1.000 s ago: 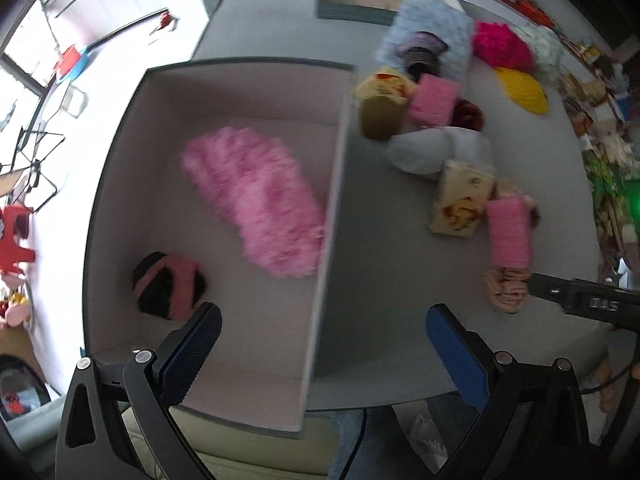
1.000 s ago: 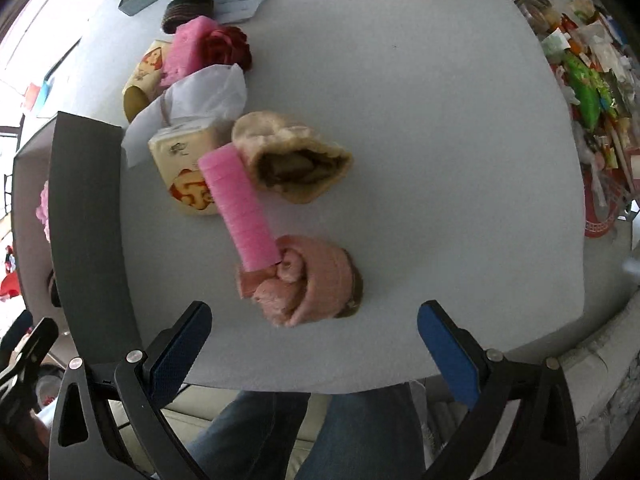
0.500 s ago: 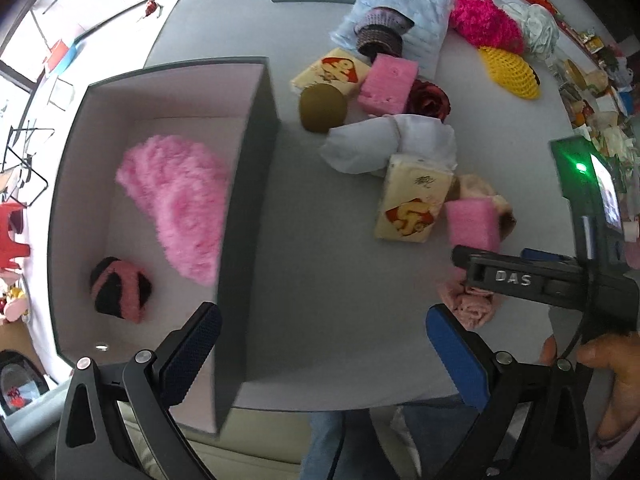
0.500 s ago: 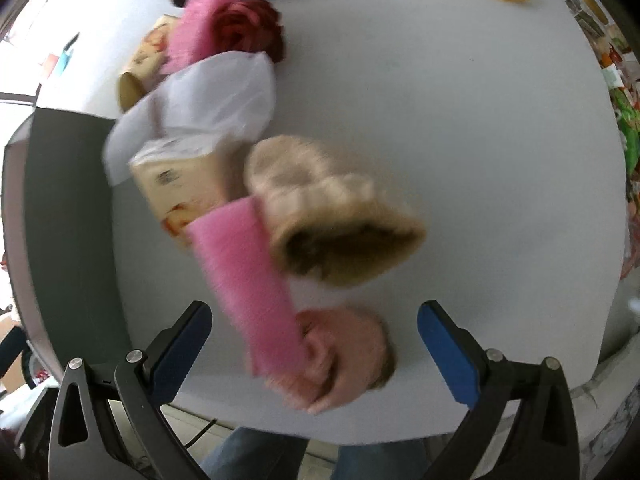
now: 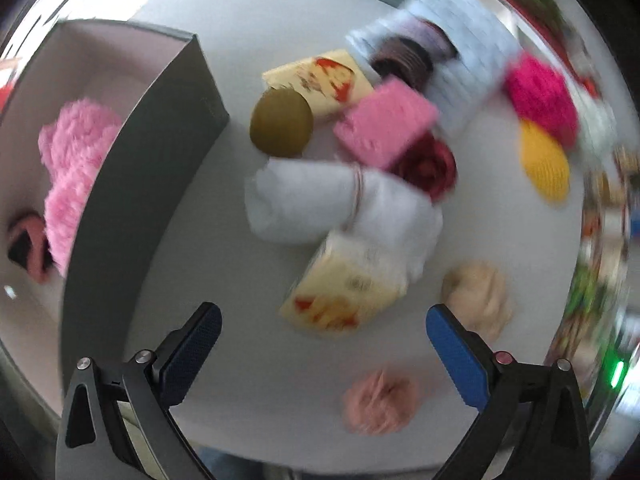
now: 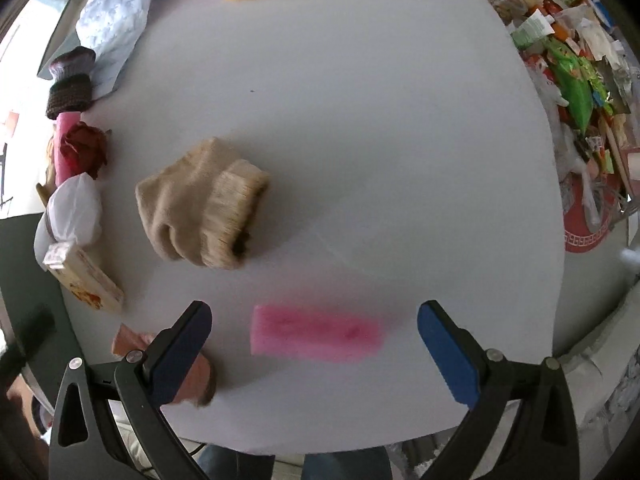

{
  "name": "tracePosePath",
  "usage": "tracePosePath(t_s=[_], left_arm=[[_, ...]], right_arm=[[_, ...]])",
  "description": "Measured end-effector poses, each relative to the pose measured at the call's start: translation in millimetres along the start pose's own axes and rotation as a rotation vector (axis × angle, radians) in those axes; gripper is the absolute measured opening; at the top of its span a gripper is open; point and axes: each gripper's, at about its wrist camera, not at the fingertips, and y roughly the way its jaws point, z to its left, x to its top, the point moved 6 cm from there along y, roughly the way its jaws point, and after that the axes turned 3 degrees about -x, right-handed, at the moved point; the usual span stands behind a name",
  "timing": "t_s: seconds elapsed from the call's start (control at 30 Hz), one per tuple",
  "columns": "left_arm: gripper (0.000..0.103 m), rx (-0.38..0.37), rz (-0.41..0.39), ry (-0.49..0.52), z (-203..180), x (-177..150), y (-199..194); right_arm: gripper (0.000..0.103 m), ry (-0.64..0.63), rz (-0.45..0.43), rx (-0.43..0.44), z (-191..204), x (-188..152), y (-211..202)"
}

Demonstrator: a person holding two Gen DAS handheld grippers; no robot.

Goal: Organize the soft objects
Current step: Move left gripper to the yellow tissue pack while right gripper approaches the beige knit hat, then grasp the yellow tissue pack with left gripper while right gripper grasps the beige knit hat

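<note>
Table fills both views; the grey box sits at left of the left wrist frame with a pink fluffy item already inside. You're mid-sort, probably lining up the next pick. The beige sock roll lies centre-left in the right wrist frame, the pink foam strip blurred at lower centre between the fingers, not touched. Right tool is spread wide, empty. Left tool also spread wide, empty, with the tissue pack just ahead. Next: drop the right tool onto the strip, clamp, carry to the box.
</note>
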Motion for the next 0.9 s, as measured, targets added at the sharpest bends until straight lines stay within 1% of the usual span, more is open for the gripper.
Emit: tracePosePath(t_s=[0.1,0.13,0.17,0.23,0.27,0.37,0.4,0.47,0.53,0.57,0.6,0.7,0.9], left_arm=[[0.103,0.013,0.009,-0.099,3.7,13.0,16.0],[0.103,0.026,0.022,-0.122,6.8,14.5,23.1],[0.103,0.057,0.045,-0.135,11.8,13.0,30.2],[0.103,0.088,0.078,-0.161,23.8,2.7,35.1],[0.103,0.099,0.086,-0.161,30.8,-5.8,34.3],[0.103,0.163,0.100,-0.126,54.1,-34.4,29.4],[0.103,0.165,0.107,-0.124,61.2,-43.2,28.6],[0.103,0.161,0.115,-0.118,73.5,-58.8,25.6],[0.103,0.163,0.103,-0.115,81.1,-67.2,18.8],[0.103,0.156,0.101,-0.125,82.8,-68.9,16.1],[0.103,0.146,0.098,-0.145,84.5,-70.1,13.3],[0.103,0.124,0.089,-0.216,85.7,-72.6,8.6],[0.103,0.114,0.074,-0.274,64.7,-61.9,17.5]], right_arm=[[0.103,-0.010,0.014,0.026,-7.1,-4.8,-1.9],[0.103,-0.020,0.014,0.030,-11.9,-5.0,-2.6],[0.103,-0.031,0.014,0.032,-12.3,-4.3,-2.4],[0.103,-0.065,0.017,0.029,-12.9,-7.5,-2.1],[0.103,-0.078,0.017,0.025,-13.7,-16.6,-2.7],[0.103,-0.097,0.014,0.026,-21.8,-22.3,-3.8],[0.103,-0.097,0.017,0.033,-24.1,-23.6,-4.8],[0.103,-0.099,0.022,0.046,-33.6,-37.2,-1.6],[0.103,-0.108,0.029,0.051,-46.9,-40.6,1.6],[0.103,-0.113,0.033,0.050,-48.6,-42.0,2.6],[0.103,-0.119,0.036,0.050,-62.6,-43.2,-2.0],[0.103,-0.134,0.048,0.051,-69.5,-45.6,-0.9],[0.103,-0.162,0.051,0.049,-75.6,-43.3,-0.1]])
